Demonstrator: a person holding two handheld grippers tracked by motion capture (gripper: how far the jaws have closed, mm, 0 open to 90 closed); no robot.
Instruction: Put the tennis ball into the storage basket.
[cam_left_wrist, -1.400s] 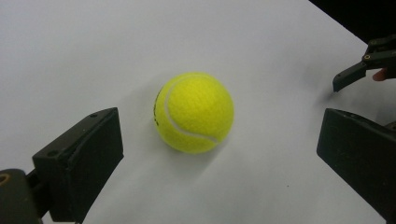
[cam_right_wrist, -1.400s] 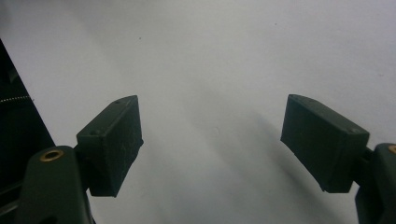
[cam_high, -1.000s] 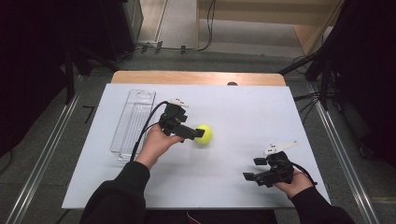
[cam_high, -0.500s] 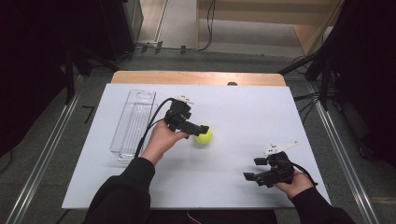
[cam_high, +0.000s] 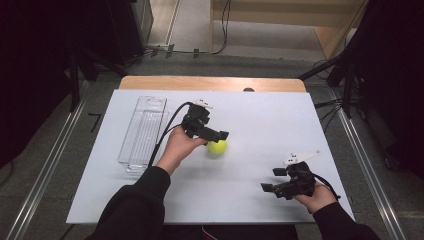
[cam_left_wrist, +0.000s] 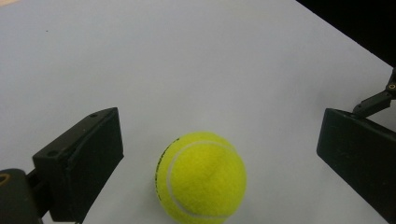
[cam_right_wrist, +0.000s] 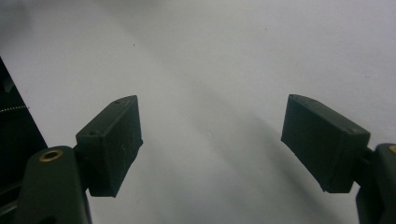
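Tennis ball (cam_left_wrist: 201, 176) bottom cut off between left gripper (cam_left_wrist: 219, 154) parted jaws.

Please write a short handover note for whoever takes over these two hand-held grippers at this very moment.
Left hand-held gripper: open, jaws on either side of the tennis ball, not touching it.
Right hand-held gripper: open, holding nothing, low over the near right of the white table.
Ball: on the table mid-way, right of the clear tray.
Done: left gripper lined up on the ball.
Left: close on the ball and lift; the tray looks the likely destination.
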